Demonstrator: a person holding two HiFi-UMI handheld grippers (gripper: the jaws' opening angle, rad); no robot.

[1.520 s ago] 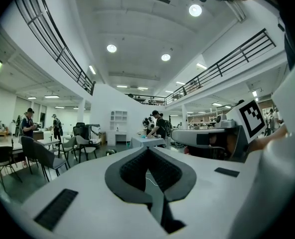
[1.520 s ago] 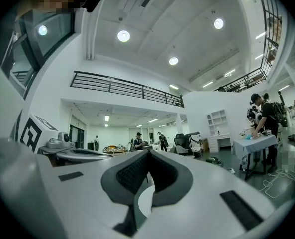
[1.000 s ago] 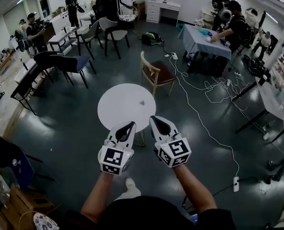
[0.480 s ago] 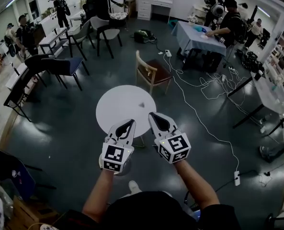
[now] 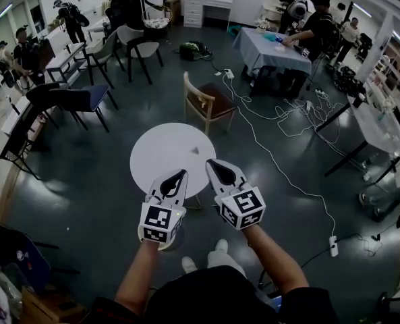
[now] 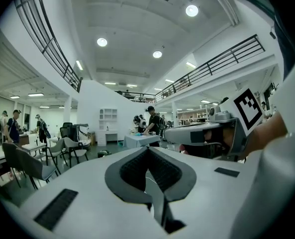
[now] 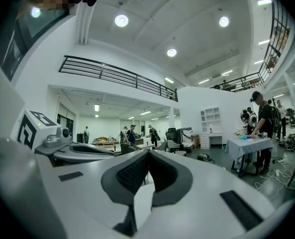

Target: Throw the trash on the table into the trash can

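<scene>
Left tool with jaws pressed fully together, nothing between them. Right tool the same: tips meeting, empty. Held side by side, near each other but apart, over the near edge of the round white worktop, both pointing away from the person. Marker cubes turned up toward the head camera.

On the worktop, one small dark piece of trash, lying a little right of centre, just beyond the two tool tips and between them, touched by neither. Too small to tell what kind of trash.

Behind the worktop, a wooden chair with dark seat, close to the far edge. To the right, on the dark floor, a long white cable. Farther back, another worktop under blue cloth, with a person bending over it.
</scene>
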